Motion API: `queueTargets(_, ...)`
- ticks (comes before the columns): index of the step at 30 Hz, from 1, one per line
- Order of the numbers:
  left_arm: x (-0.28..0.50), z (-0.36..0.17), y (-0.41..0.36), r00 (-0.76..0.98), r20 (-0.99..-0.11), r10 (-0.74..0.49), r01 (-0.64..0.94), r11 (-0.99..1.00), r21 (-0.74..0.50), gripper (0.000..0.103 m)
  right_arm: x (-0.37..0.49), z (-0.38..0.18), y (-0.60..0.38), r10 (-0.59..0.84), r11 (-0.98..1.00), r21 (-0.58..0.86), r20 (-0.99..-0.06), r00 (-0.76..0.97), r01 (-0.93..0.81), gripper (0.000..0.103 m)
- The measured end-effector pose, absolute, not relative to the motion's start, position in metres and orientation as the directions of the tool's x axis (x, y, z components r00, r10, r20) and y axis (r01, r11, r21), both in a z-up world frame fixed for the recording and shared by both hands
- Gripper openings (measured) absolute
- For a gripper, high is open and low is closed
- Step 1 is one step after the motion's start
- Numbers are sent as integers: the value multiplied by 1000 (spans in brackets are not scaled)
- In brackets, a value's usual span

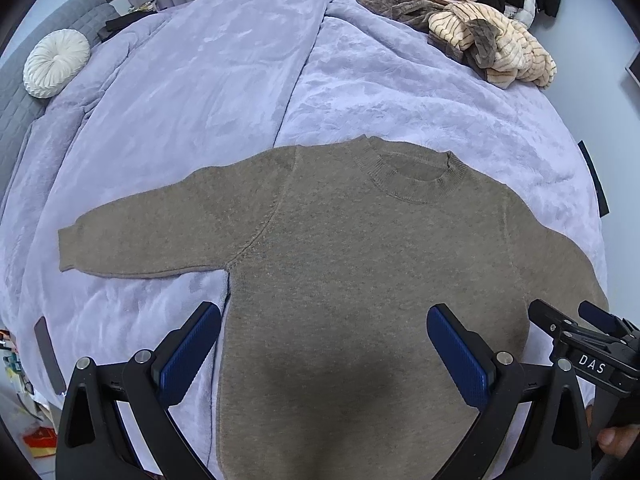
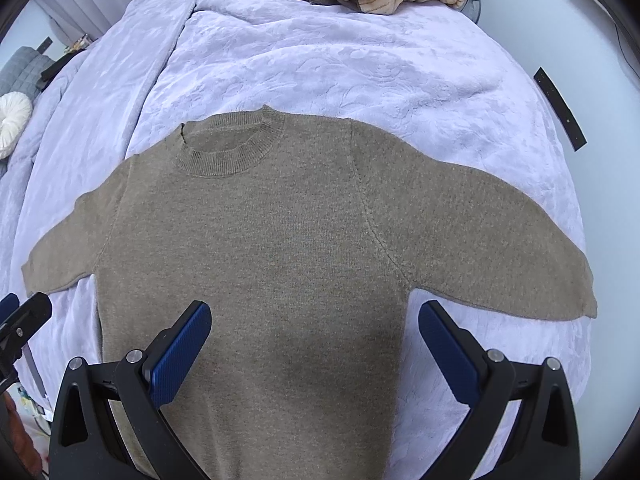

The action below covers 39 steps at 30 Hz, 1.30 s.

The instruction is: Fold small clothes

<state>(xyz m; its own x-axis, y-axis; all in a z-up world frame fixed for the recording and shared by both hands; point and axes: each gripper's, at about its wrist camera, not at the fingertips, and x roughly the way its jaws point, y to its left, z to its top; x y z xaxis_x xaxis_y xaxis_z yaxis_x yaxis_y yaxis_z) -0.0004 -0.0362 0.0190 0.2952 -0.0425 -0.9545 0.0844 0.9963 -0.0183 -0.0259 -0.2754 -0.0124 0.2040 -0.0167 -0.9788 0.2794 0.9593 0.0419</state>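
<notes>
We see a sweater (image 1: 340, 260) flat on the bed (image 1: 200, 80), clothes (image 1: 480, 36) heaped beyond; left tool (image 1: 324, 344) and right tool (image 2: 316, 340) hover wide open, empty.

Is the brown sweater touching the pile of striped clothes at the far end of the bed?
Apart. The left wrist view shows a wide stretch of bare blanket between the sweater and the pile of clothes.

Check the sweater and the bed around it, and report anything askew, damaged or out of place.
Nothing stands out. The brown sweater lies flat on the lavender blanket, collar away from the cameras, both sleeves spread out sideways, no visible holes or stains. At the bed's far end a heap of striped fuzzy clothes sits unfolded. Both grippers are open.
</notes>
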Motion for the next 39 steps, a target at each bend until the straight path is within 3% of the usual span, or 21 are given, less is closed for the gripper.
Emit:
queueTargets(9,9,-16,-4,247,-965,-84,42,996,-76,103,-18,-31,-274,17,957,70,-982,186,281,103)
queueTargets(18,32,-73,95,202,-976,-83,-32,995,-92,103,-11,-43,-237,30,945,92,-980,197,314,103)
queueTargets(27,36,-137,269,232,-973,-18,-375,921,-106,103,-5,-70,-142,117,967,146,-983,144,210,103)
queueTargets(30,40,-161,310,247,-968,-55,-467,868,-168,103,-4,-81,-120,127,973,146,-985,116,177,103)
queueTargets(34,45,-160,339,392,-915,-99,-524,793,-310,103,-1,-91,-96,131,980,142,-988,84,138,103)
queueTargets(35,44,-158,343,427,-899,-96,-534,775,-337,94,0,-93,-93,130,982,140,-988,80,130,103)
queueTargets(37,43,-156,351,463,-881,-96,-549,750,-370,54,1,-95,-86,128,984,136,-989,75,114,103)
queueTargets(38,43,-157,355,472,-873,-122,-541,742,-397,25,0,-95,-85,131,984,138,-989,73,110,103)
queueTargets(39,42,-158,359,490,-857,-159,-528,728,-437,11,0,-94,-83,135,984,142,-988,73,106,103)
